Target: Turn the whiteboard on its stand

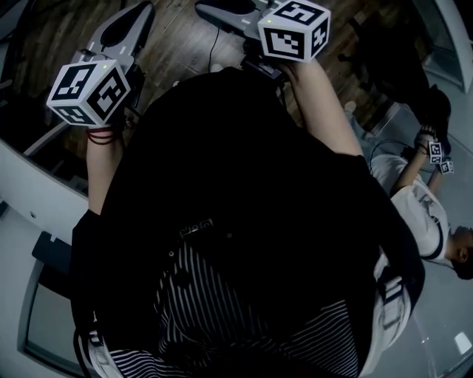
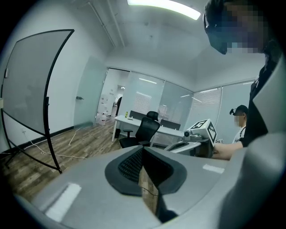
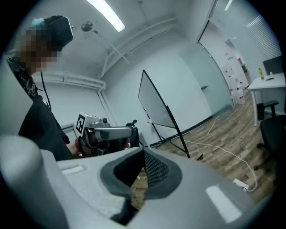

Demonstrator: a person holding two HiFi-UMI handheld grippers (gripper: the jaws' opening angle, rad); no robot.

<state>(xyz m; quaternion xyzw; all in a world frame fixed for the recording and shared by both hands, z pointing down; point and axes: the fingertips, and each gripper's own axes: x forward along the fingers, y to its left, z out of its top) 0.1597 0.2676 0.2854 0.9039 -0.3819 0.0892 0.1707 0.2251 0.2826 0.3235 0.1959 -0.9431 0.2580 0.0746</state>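
Observation:
The whiteboard (image 2: 31, 85) stands on its black-legged stand (image 2: 52, 154) near the wall, at the left of the left gripper view and well away from both grippers. It shows again in the right gripper view as a tilted panel (image 3: 155, 102). My left gripper (image 2: 143, 150) is shut with nothing between its jaws. My right gripper (image 3: 144, 152) is also shut and empty. In the head view both are held up in front of my body, the left gripper (image 1: 139, 15) beside the right gripper (image 1: 211, 9), above the wooden floor.
A white desk (image 2: 134, 123) with a black office chair (image 2: 145, 129) stands further into the room. A white cable (image 3: 223, 154) and a power strip (image 3: 243, 184) lie on the floor. Another person (image 1: 425, 203) with grippers stands at my right.

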